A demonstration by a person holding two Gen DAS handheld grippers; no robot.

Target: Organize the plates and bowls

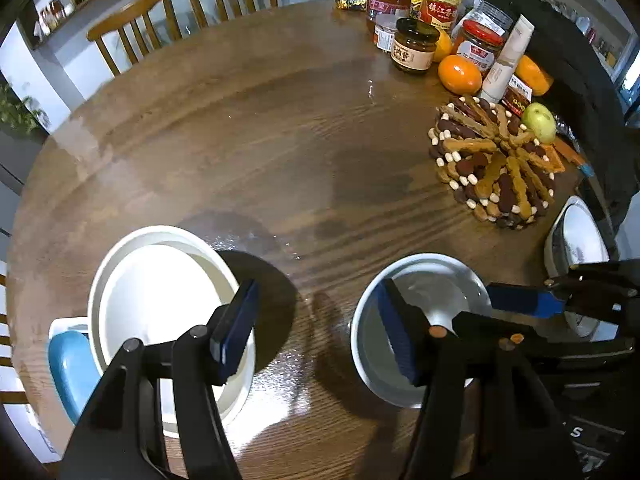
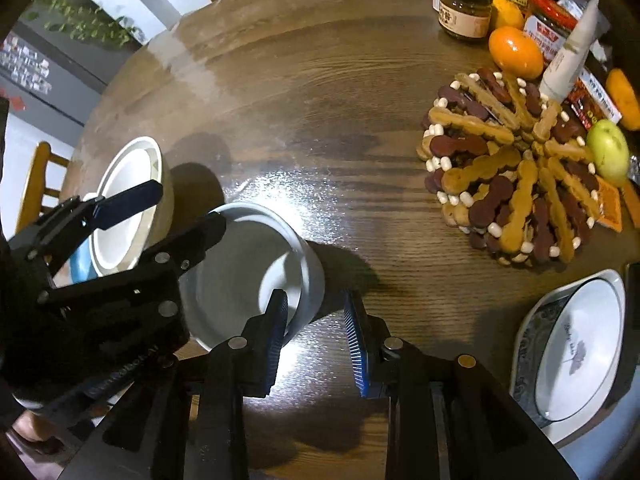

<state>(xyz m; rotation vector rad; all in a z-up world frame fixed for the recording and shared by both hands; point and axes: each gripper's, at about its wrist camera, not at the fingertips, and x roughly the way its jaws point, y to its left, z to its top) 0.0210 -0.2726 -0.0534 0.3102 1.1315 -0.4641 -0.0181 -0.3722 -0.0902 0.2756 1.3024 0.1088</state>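
A white bowl (image 1: 424,320) (image 2: 256,268) stands on the round wooden table near its front edge. My left gripper (image 1: 316,332) is open, its right finger over that bowl's left rim and its left finger over a stack of cream bowls (image 1: 160,304) (image 2: 132,200). My right gripper (image 2: 316,336) is open, straddling the white bowl's right wall, one finger inside and one outside. A blue dish (image 1: 68,364) lies by the cream stack. A patterned plate (image 2: 572,352) (image 1: 576,240) lies at the right edge.
A round beaded wooden trivet (image 1: 496,164) (image 2: 516,168) lies right of centre. Jars, sauce bottles, oranges (image 1: 460,74), a tube and a green apple (image 2: 608,152) crowd the far right. Wooden chairs (image 1: 136,24) stand behind the table.
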